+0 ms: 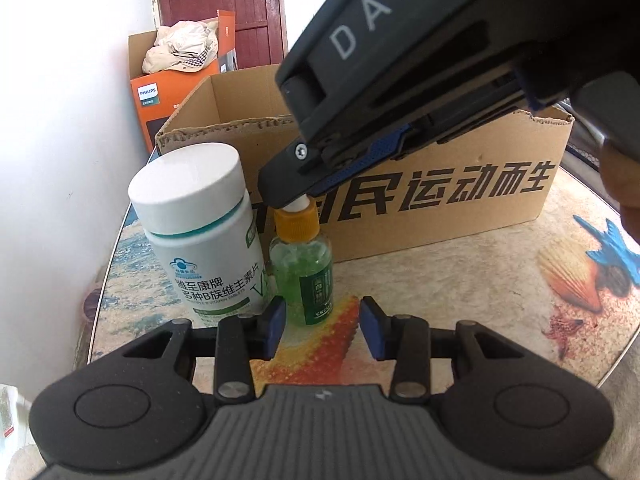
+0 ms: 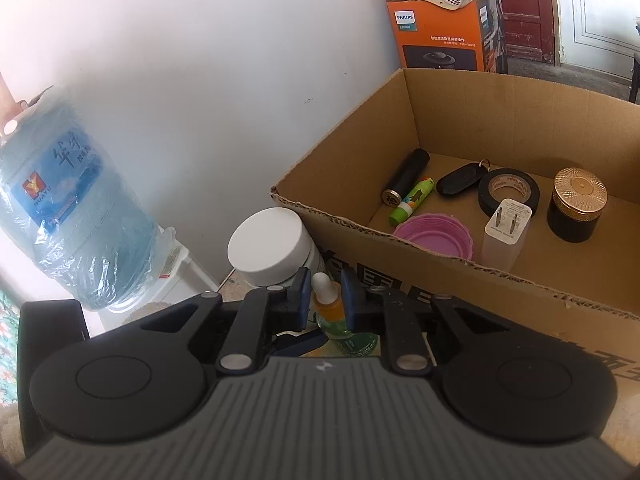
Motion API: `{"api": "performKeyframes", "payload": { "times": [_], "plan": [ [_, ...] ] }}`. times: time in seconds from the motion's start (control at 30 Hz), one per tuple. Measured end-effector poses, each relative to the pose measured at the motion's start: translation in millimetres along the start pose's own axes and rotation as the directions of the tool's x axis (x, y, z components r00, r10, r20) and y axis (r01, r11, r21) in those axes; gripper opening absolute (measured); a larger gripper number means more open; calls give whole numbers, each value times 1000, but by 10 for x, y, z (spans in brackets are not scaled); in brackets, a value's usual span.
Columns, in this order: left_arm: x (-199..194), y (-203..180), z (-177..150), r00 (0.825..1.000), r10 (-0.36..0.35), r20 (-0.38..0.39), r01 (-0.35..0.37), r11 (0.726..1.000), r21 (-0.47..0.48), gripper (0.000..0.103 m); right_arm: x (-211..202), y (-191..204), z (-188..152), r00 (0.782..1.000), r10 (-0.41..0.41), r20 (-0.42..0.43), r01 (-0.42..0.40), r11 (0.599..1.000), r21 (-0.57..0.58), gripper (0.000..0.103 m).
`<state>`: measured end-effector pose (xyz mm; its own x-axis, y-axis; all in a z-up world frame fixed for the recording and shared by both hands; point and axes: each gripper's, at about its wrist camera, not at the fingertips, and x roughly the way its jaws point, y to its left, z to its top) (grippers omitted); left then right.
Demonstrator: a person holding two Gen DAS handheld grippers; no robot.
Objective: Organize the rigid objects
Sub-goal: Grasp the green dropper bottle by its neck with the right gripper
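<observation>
A small green dropper bottle [image 1: 308, 276] with an orange collar and white bulb stands on the table beside a white vitamin bottle [image 1: 200, 232]. My right gripper [image 1: 294, 200] comes down from above, shut on the dropper's top. In the right wrist view its blue pads press the dropper bottle [image 2: 326, 300] from both sides, with the vitamin bottle [image 2: 268, 246] just to the left. My left gripper [image 1: 324, 326] is low on the table, open, its tips just short of the green bottle's base, nothing pressed between them.
An open cardboard box [image 2: 500, 120] stands right behind the bottles, holding black tape [image 2: 508, 192], a gold-lidded jar [image 2: 578, 204], a pink lid [image 2: 434, 236], a white charger [image 2: 506, 228] and several small items. A water jug [image 2: 68, 208] stands left; an orange Philips box [image 2: 440, 36] behind.
</observation>
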<state>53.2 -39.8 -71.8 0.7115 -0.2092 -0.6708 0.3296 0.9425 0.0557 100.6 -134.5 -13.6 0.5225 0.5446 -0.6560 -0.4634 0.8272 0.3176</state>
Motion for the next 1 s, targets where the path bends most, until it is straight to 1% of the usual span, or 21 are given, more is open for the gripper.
{"api": "performKeyframes", "payload": {
  "times": [0.1, 0.23, 0.57, 0.6, 0.63, 0.7, 0.77, 0.87, 1.0],
  "plan": [
    [-4, -26, 2, 1000, -18, 4, 18, 1000, 8, 42, -39, -37, 5, 1000, -9, -10, 9, 1000, 13, 12],
    [19, -85, 12, 1000, -14, 17, 14, 1000, 17, 42, -121, -95, -26, 999, -38, -17, 38, 999, 26, 12],
    [204, -174, 102, 1000, 31, 2, -31, 999, 18, 42, -153, -181, -60, 999, -32, -6, 32, 998, 44, 11],
    [215, -180, 124, 999, 37, 2, -37, 999, 16, 41, -149, -179, -60, 1000, -30, -5, 30, 999, 43, 11],
    [229, -182, 132, 999, 39, 1, -39, 999, 15, 38, -145, -170, -56, 1000, -29, -5, 29, 999, 39, 11],
    [244, -193, 146, 1000, 27, -6, -27, 1000, 14, 31, -152, -161, -54, 1000, -29, -7, 29, 999, 35, 11],
    [241, -206, 152, 1000, -5, -3, 5, 1000, 13, 31, -170, -156, -50, 999, -38, -9, 38, 999, 32, 12],
    [251, -259, 148, 1000, -2, 3, 2, 1000, 29, 31, -186, -179, -54, 999, -51, -13, 52, 998, 28, 12],
    [290, -263, 175, 1000, 3, 4, -3, 1000, 19, 33, -185, -190, -57, 998, -55, -11, 55, 998, 25, 14]
  ]
}}
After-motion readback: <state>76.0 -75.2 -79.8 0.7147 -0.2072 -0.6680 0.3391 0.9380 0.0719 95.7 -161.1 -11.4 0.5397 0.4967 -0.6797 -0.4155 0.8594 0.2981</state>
